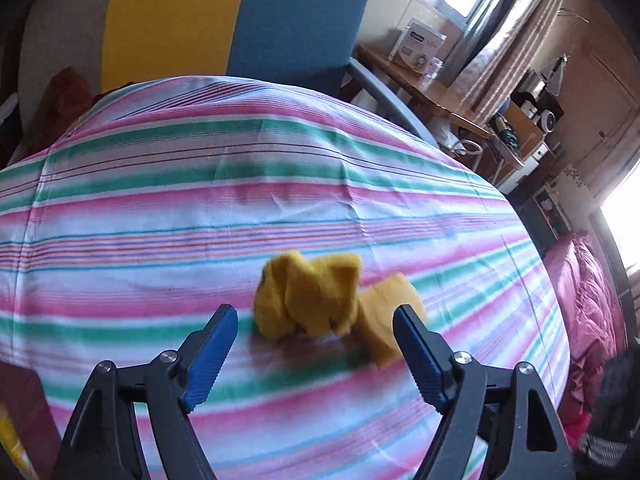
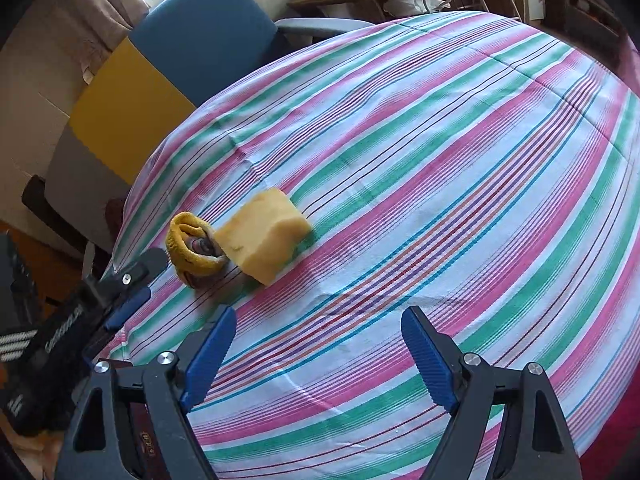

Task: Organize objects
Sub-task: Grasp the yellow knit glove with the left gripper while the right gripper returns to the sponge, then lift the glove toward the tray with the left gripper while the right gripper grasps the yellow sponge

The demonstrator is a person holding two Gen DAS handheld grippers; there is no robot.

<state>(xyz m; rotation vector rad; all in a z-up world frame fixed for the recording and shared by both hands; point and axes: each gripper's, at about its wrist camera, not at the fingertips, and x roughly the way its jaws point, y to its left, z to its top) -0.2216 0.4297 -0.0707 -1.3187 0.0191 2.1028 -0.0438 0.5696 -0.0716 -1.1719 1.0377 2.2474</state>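
A crumpled yellow cloth (image 1: 310, 298) lies on the striped tablecloth (image 1: 200, 200), touching a yellow sponge block (image 1: 386, 322) on its right. My left gripper (image 1: 316, 330) is open, its blue fingers just short of the cloth and sponge, which sit ahead between them. In the right wrist view the sponge (image 2: 262, 238) and the rolled cloth (image 2: 192, 250) lie at the left of the table. My right gripper (image 2: 318, 334) is open and empty above the cloth-covered table, to the right of them. The left gripper (image 2: 120, 292) shows at that view's left edge.
A blue and yellow chair back (image 1: 240, 16) stands behind the table's far edge. A wooden desk (image 1: 420, 84) with a box and clutter is at the back right. Pink bedding (image 1: 588, 300) lies to the right of the table.
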